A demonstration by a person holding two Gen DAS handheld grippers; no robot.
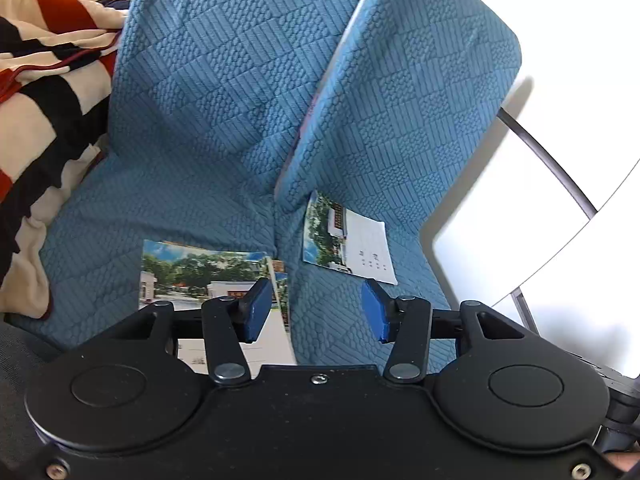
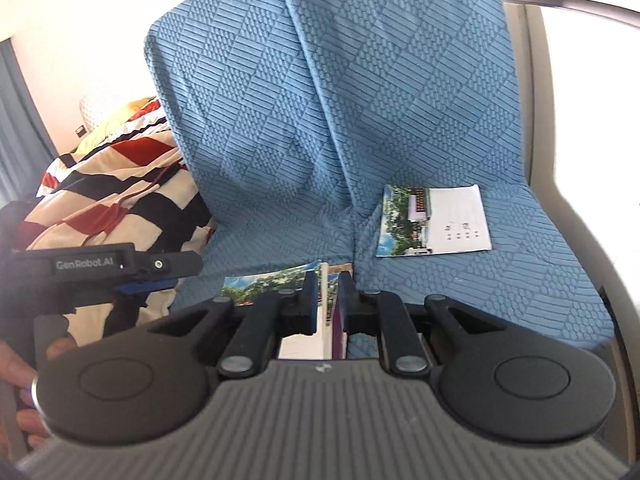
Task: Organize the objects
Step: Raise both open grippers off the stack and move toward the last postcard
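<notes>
Two tongs hang over a blue sofa (image 2: pixel 440 80), both tipped downward toward its seat. The right tongs (image 2: pixel 327 300) are clamped on a card (image 2: pixel 276 280), a picture print of trees and a white building, held on edge between the pads with its photo end sticking out ahead and to the left of the tips. The left tongs (image 1: pixel 316 308) stand open with nothing between the blue pads (image 1: pixel 256 312); the same card (image 1: pixel 208 276) shows just behind and left of the left pad, not gripped by it. In the right view the left tongs (image 2: pixel 152 280) come in level from the left, close beside the card, with fingers (image 2: pixel 16 368) of the hand wrapped round the handle below.

A second card (image 2: pixel 434 220) lies flat on the right seat cushion, ahead and to the right of both tongs, well apart from the held one. Left of the tongs a striped quilt (image 2: pixel 112 200) is bunched against the sofa back.
</notes>
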